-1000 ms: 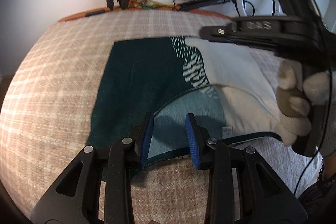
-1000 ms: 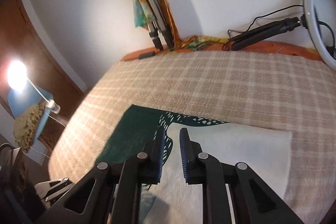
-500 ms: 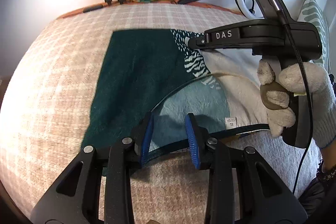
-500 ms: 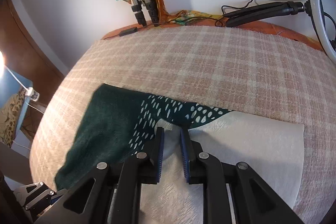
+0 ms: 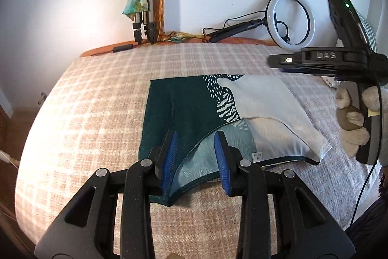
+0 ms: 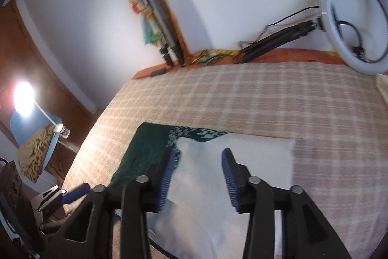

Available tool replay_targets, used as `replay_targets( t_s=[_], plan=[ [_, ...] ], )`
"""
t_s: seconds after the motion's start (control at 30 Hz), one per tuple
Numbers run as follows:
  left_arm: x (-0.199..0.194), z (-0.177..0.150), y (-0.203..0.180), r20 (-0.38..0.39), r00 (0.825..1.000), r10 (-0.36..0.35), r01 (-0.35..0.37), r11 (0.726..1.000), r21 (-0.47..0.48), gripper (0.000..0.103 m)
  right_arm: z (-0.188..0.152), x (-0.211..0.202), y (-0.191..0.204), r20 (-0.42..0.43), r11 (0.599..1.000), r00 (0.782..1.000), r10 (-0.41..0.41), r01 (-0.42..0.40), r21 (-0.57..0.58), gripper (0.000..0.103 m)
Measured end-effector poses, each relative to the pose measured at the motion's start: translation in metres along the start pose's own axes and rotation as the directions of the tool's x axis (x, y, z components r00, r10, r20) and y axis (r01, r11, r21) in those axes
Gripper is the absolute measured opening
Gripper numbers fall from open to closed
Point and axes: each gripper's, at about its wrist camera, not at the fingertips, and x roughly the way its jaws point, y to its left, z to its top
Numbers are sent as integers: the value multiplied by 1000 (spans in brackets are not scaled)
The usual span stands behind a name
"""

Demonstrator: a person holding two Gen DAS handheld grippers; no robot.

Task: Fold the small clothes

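A small garment (image 5: 184, 111), dark green with a white part and patterned bands, lies flat on the checked bed cover (image 5: 97, 113). Its neckline and label face me. My left gripper (image 5: 195, 159) is open and empty, its blue pads over the near hem and neckline. My right gripper (image 6: 197, 177) is open and empty above the white part of the garment (image 6: 242, 159). In the left wrist view the right gripper's body (image 5: 339, 62) hangs above the garment's right side, held by a gloved hand (image 5: 351, 118).
A ring light (image 5: 289, 17) on a dark stand and a tripod (image 5: 145, 9) draped with cloth stand against the wall behind the bed. A lit lamp (image 6: 23, 98) and a blue chair with cloth (image 6: 36, 145) stand left of the bed. A cable (image 5: 363, 188) hangs at right.
My right gripper has let go of the white part, opened and risen away from it. The white part now lies flat. The left gripper stays open over the near hem.
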Motion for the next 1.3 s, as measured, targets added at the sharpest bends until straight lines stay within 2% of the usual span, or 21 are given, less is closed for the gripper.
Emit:
replay_targets(
  t_s=[0.03,0.1,0.13,0.27,0.4,0.47,0.53,0.67,0.7,0.8,0.87,0.9,1.0,1.13,1.2,1.3],
  plan=[
    [-1,0,1,1,1000,-3,3,1000,-1,33,0,-3,-3,7,1000,1000,-6,6,5,52],
    [0,1,3,0,1000,2,-2,1000,-10,48,-2,-9,-14,14,1000,1000,-14,14,25,55],
    [0,1,4,-4,1000,4,-4,1000,-16,49,-2,-10,-21,14,999,1000,-17,16,37,55],
    [5,1,17,-41,999,-19,16,999,-52,49,-8,-15,-42,20,996,999,-32,31,80,62],
    [16,-1,52,-103,990,-94,71,975,-211,49,-15,-13,-67,-12,989,1000,-13,15,150,64],
    [21,-4,71,-119,984,-131,89,949,-302,49,-18,-13,-76,-20,985,1000,-3,7,174,64],
    [25,-9,89,-130,977,-170,106,912,-395,49,-21,-12,-90,-31,978,1000,7,0,207,64],
    [35,-25,119,-147,951,-272,144,811,-568,49,-26,-7,-113,-40,952,997,70,-55,300,63],
    [38,-30,124,-153,943,-296,150,786,-600,49,-28,-5,-120,-41,940,995,94,-75,333,62],
    [46,-39,130,-165,921,-353,164,736,-657,49,-33,3,-131,-52,918,991,127,-98,385,55],
    [49,-42,129,-168,906,-390,182,715,-675,49,-36,7,-136,-57,906,987,150,-115,407,52],
    [51,-43,126,-174,898,-404,190,713,-675,49,-37,9,-137,-59,901,985,163,-124,415,51],
    [54,-41,121,-181,896,-405,190,719,-668,49,-41,16,-140,-66,890,981,183,-137,434,48],
    [60,-39,121,-168,893,-418,192,691,-697,49,-43,21,-146,-41,861,972,232,-185,474,45],
    [64,-37,121,-163,893,-419,195,687,-700,49,-45,27,-147,-33,840,962,271,-220,496,40],
    [71,-32,115,-165,892,-421,200,694,-692,49,-43,34,-140,-27,850,961,274,-229,474,38]
  ],
)
